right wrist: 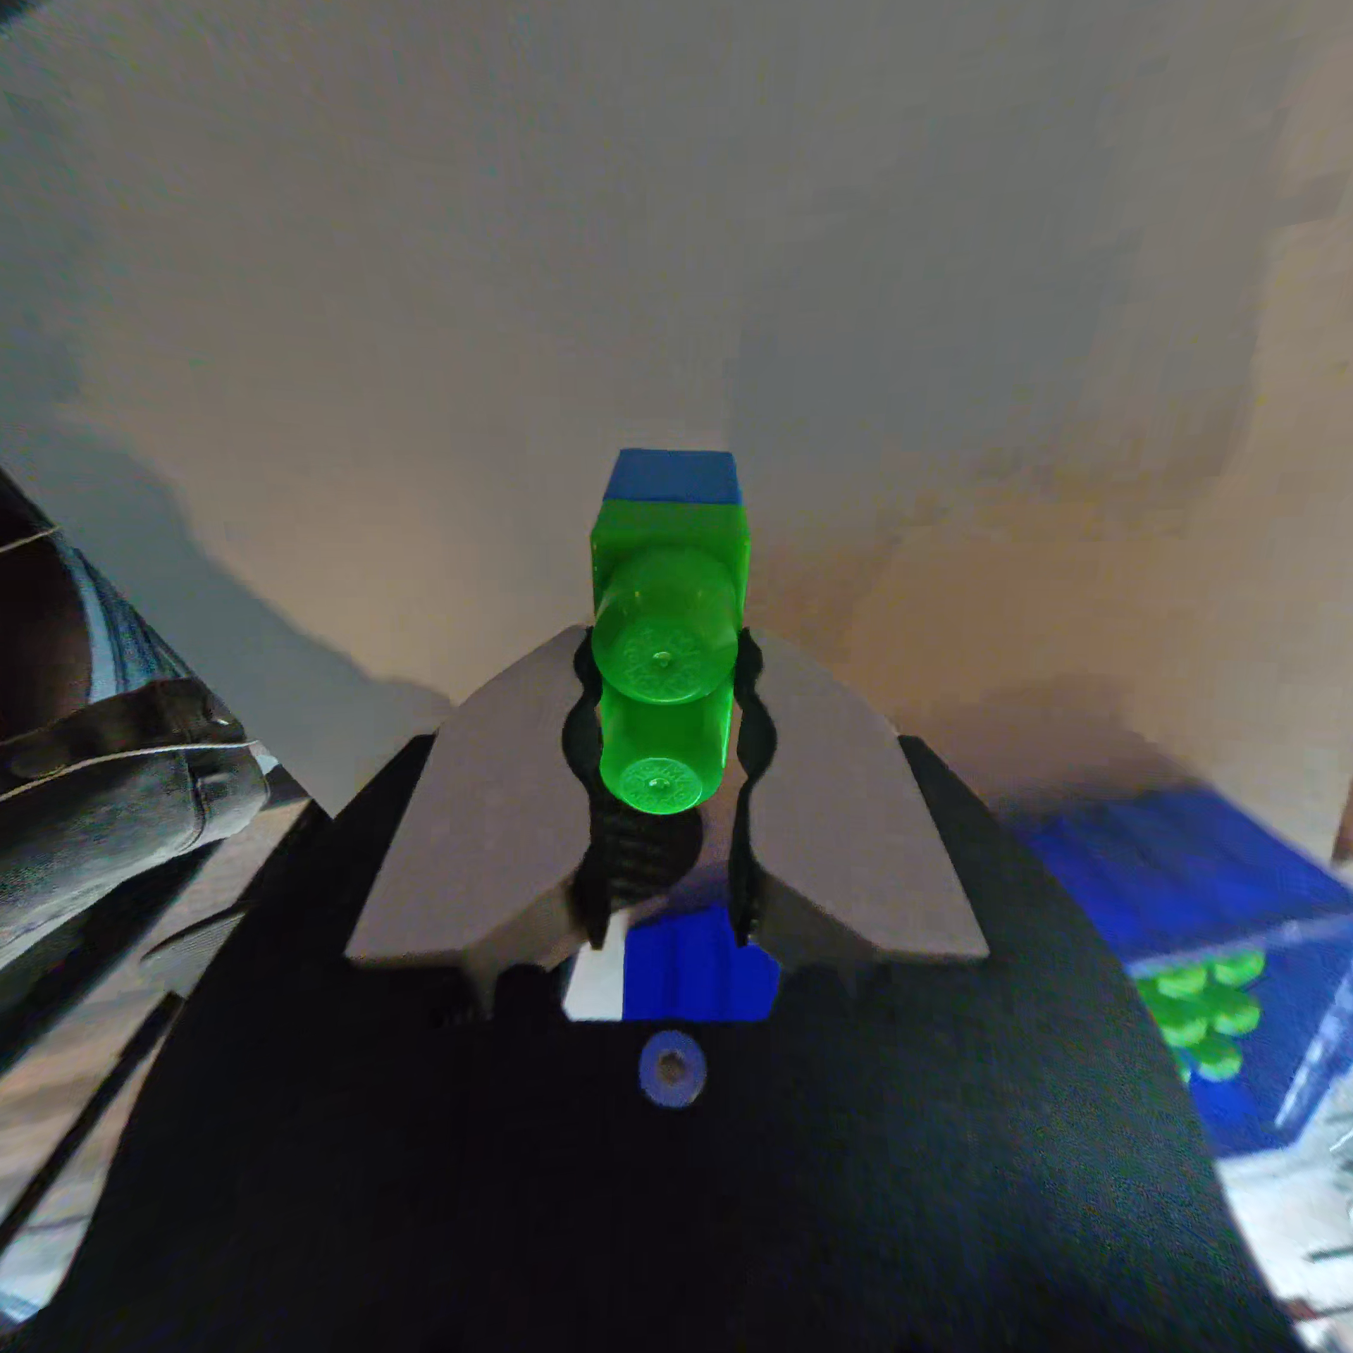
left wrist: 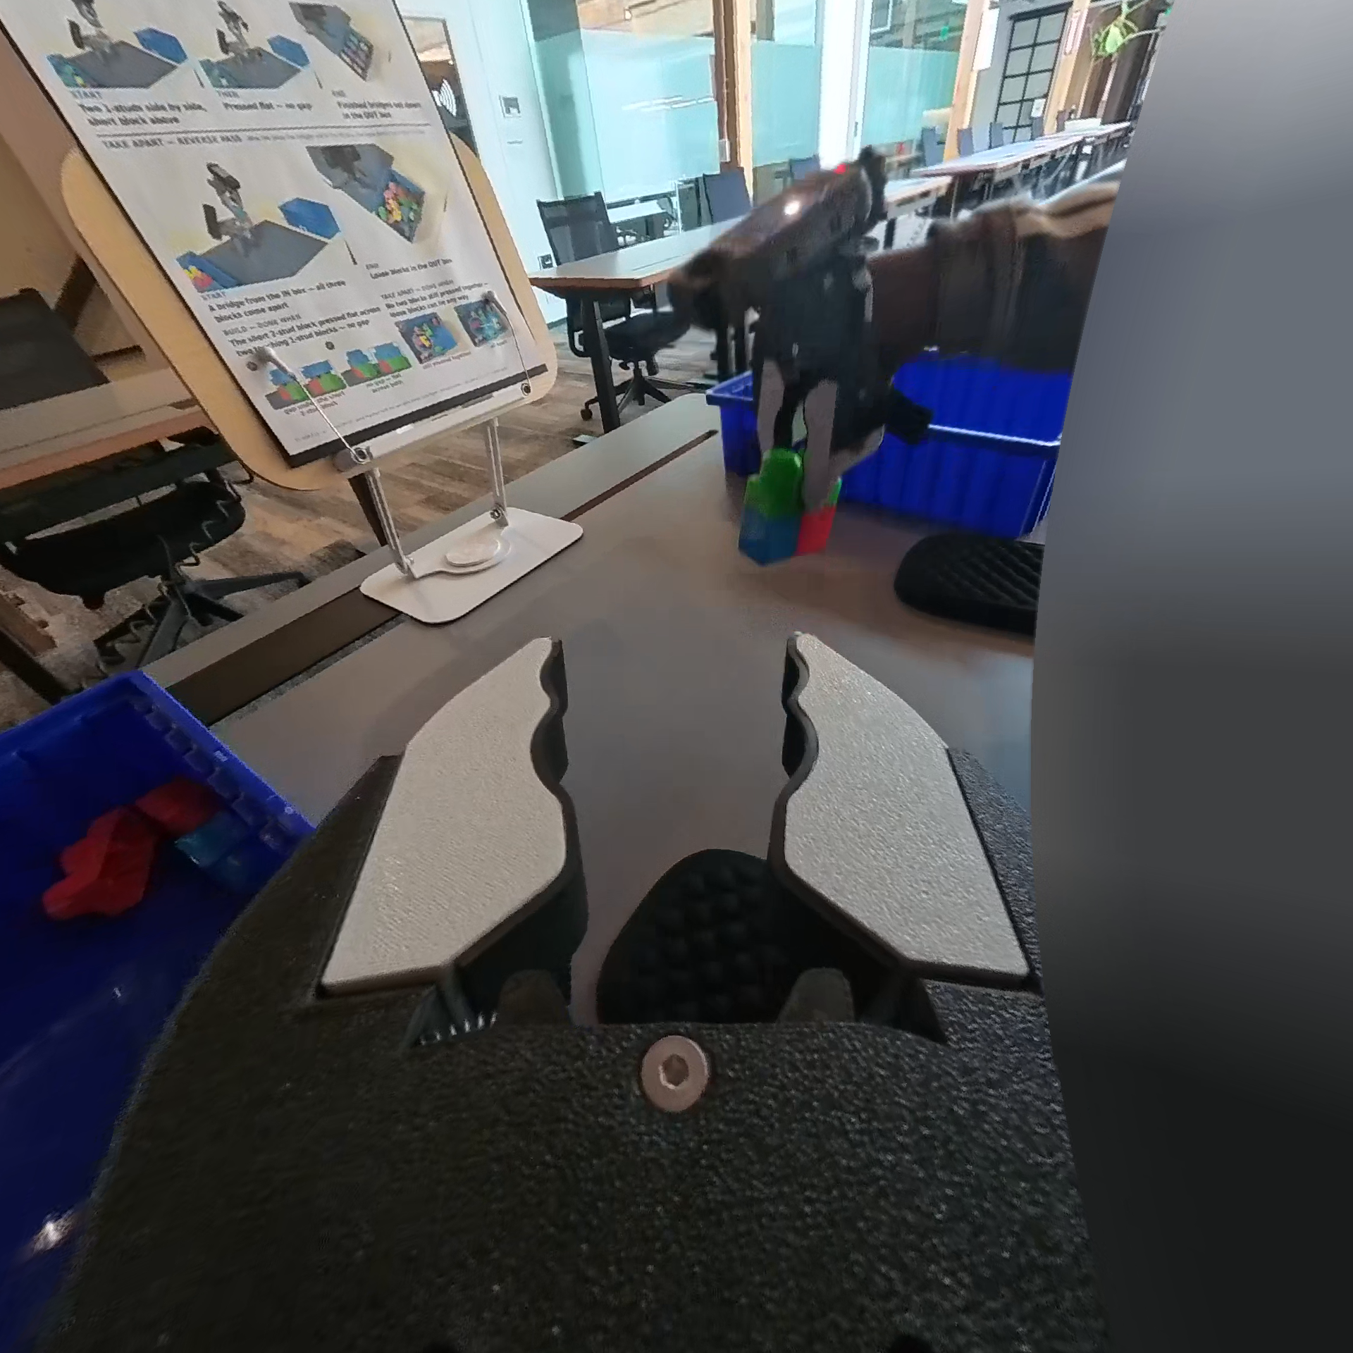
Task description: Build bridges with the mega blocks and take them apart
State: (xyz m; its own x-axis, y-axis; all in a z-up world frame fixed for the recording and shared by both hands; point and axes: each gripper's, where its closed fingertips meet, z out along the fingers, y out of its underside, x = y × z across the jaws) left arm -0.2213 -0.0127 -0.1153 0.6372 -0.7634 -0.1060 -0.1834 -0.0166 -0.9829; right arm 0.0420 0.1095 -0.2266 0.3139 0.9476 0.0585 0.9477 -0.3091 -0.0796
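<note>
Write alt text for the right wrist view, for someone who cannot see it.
The right gripper is shut on a green block by its two studs, with a blue block attached beyond it, above the tan table. A blue bin holding green blocks sits at lower right.

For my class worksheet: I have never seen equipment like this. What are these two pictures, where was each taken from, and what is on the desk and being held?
A person holds hand-held tongs in each hand, each carrying a camera looking along its fingers. The left view shows the open, empty left tongs over a dark desk, a blue plastic bin with red blocks, an instruction board on a stand, and farther off the right tongs. Those are shut on a green plastic two-stud block, which sits on a blue block and a red block.
</note>
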